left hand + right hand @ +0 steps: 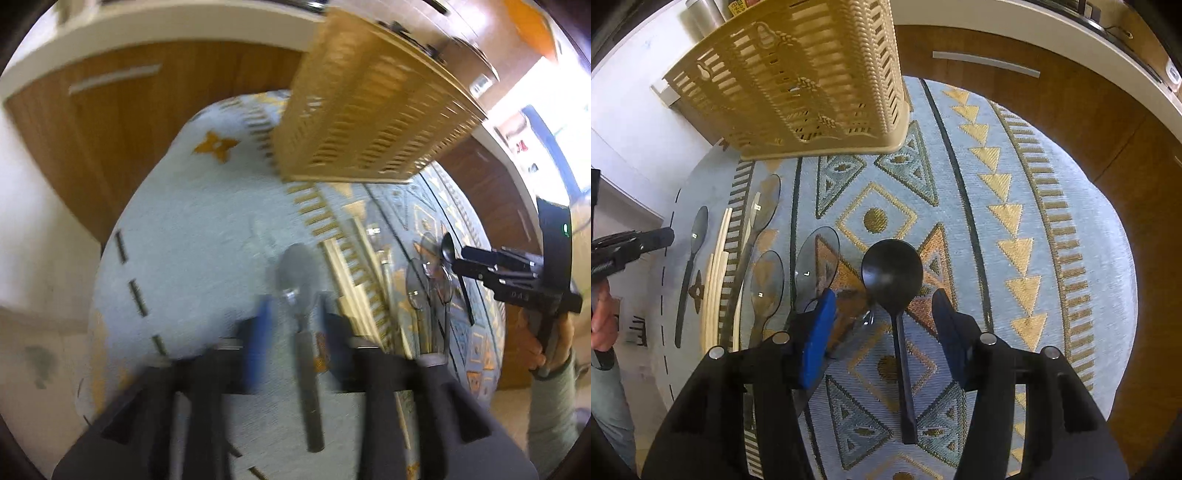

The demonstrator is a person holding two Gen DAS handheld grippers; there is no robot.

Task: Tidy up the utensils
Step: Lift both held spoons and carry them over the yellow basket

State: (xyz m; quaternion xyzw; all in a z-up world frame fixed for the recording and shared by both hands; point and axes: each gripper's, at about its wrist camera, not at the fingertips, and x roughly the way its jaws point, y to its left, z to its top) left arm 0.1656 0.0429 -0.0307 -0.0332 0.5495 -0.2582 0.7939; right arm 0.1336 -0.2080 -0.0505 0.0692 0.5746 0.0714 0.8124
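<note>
I am seeing the right gripper straddling the black spoon, jaws apart; cloth to its right is lying bare. To its left, clear spoons and chopsticks are crowding the way. The basket is blocking the far side.

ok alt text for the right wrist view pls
Open right gripper straddles a black spoon lying on a patterned cloth. Clear spoons and chopsticks lie to the left, below a tan basket; the left gripper shows at the left edge.
</note>
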